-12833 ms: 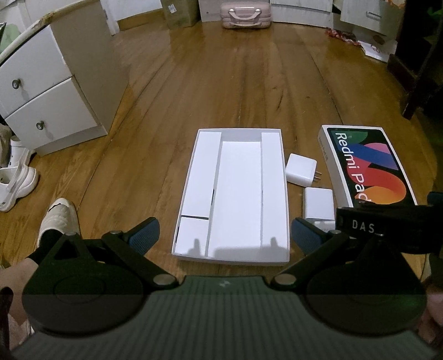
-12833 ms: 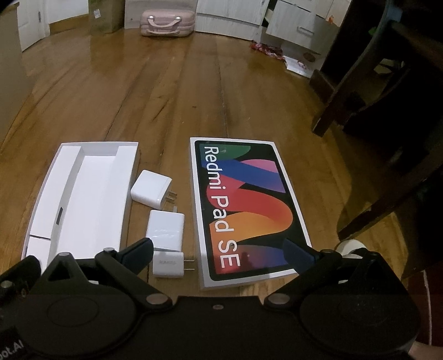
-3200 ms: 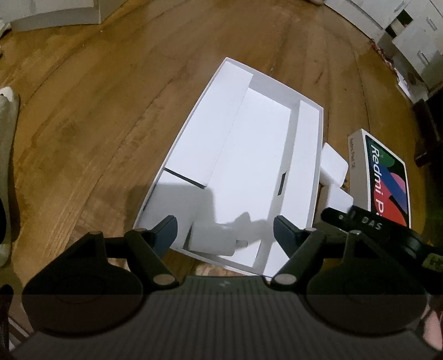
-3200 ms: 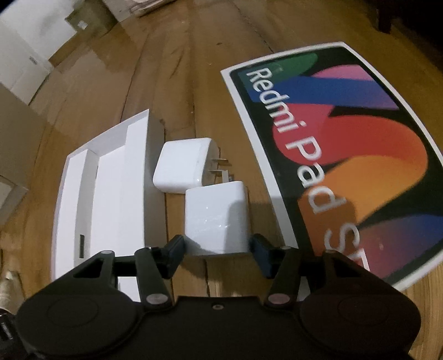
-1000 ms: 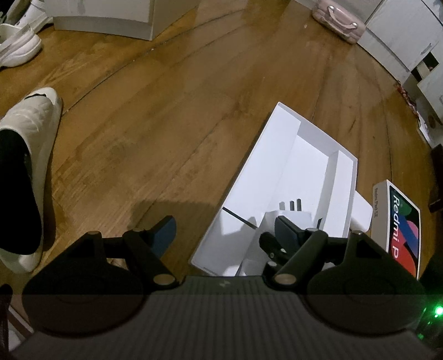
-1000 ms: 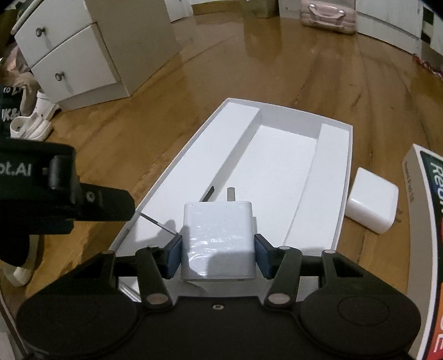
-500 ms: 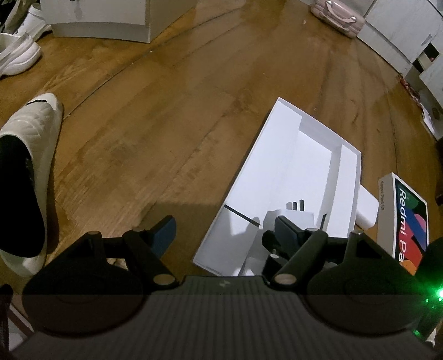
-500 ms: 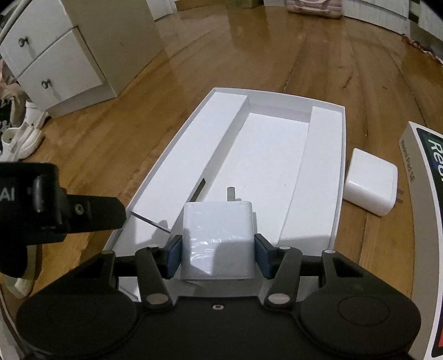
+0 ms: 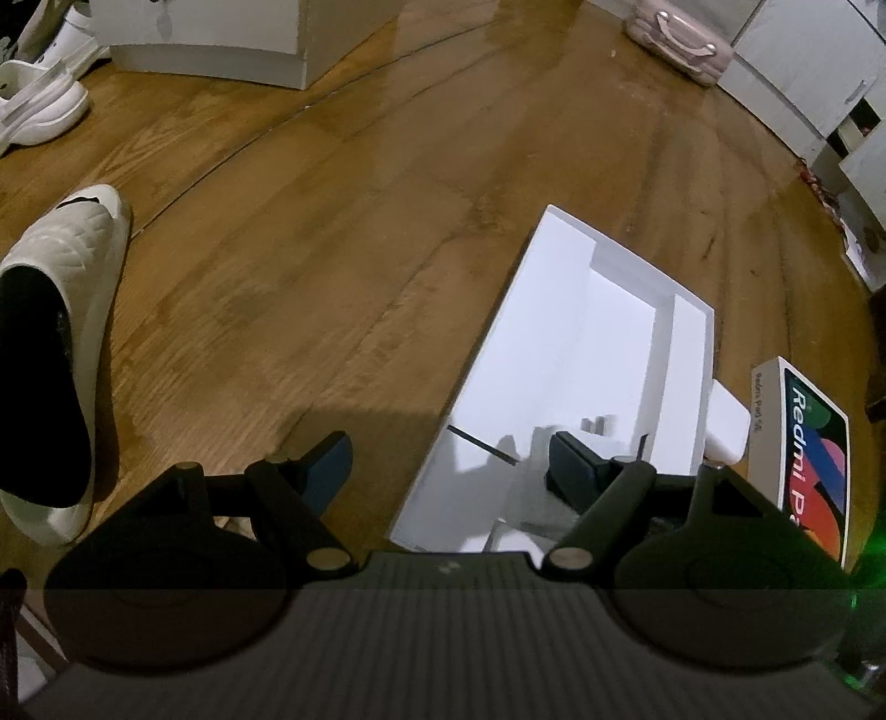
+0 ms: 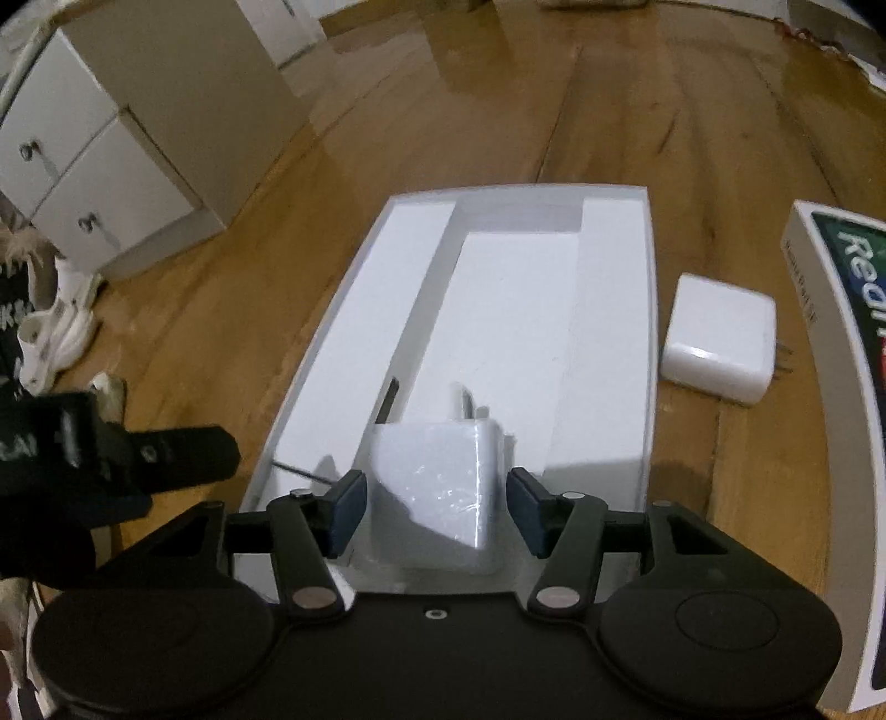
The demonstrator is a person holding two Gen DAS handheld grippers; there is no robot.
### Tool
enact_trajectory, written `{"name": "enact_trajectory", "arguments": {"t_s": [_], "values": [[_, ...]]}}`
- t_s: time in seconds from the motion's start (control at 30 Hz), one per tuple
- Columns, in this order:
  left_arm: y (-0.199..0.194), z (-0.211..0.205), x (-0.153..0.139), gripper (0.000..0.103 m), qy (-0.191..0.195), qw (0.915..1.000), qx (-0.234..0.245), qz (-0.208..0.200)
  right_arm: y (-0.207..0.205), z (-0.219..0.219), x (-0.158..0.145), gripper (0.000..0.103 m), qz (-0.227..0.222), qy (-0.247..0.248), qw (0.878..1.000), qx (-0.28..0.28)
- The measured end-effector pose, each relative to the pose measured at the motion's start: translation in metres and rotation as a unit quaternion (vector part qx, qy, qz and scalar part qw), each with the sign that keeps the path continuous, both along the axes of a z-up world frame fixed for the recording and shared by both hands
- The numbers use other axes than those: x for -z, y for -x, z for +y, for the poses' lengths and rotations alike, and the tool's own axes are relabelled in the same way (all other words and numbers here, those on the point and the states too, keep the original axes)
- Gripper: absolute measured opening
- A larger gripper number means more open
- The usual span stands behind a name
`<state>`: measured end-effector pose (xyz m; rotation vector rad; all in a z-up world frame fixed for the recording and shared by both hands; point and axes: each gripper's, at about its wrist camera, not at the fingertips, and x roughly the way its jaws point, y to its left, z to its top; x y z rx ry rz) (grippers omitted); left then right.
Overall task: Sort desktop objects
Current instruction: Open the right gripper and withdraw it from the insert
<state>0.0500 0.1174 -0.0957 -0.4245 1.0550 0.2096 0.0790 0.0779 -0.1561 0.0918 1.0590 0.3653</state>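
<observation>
Over the near end of the open white box tray [image 10: 609, 310], we see a white charger block [image 10: 437, 493] lying between the blue pads of the right hand-held gripper [image 10: 437, 509], its metal prongs pointing away from the camera into the tray's middle channel; a narrow gap shows on each side between the pads and the block, so the right hand-held gripper stands released and grasps nothing. The tray sits on the wooden floor [image 9: 343, 232], with a long raised white panel along each side of the channel; just beside its right wall a second white charger [image 10: 720, 343] lies flat on the floor, its prongs facing the colourful Redmi Pad box [image 10: 847, 387], which rests close on the right. In the left wrist view the left hand-held gripper [image 9: 451, 471] hangs with its fingers spread wide and nothing between them, above the tray's near left corner [image 9: 437, 487]; the Redmi Pad box [image 9: 814, 443] shows at the right edge. Farther out we see a white slipper [image 9: 61, 332] on the left, a white drawer cabinet [image 10: 111, 144] on the floor beyond it, and a pink suitcase [image 9: 681, 44] at the far side of the room.
</observation>
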Motion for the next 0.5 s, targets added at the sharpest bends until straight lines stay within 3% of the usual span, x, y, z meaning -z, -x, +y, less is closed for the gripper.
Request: {"name": "enact_trajectory", "arguments": {"t_s": [0.17, 0.27, 0.43, 0.5], "values": [[0.0, -0.007, -0.009, 0.078, -0.006, 0.9999, 0.008, -0.01, -0.003, -0.032, -0.023, 0.066, -0.031, -0.028, 0.998, 0.054], [-0.001, -0.016, -0.014, 0.078, -0.005, 0.9995, 0.021, -0.022, -0.004, -0.074, -0.039, 0.067, -0.025, -0.033, 0.991, 0.125], [-0.01, -0.048, -0.021, 0.078, 0.006, 0.996, 0.081, -0.037, 0.007, -0.149, -0.039, 0.068, 0.067, -0.06, 0.957, 0.276], [-0.014, -0.066, -0.024, 0.078, 0.005, 0.9931, 0.11, -0.042, 0.013, -0.156, -0.043, 0.068, 0.062, -0.05, 0.957, 0.279]]}}
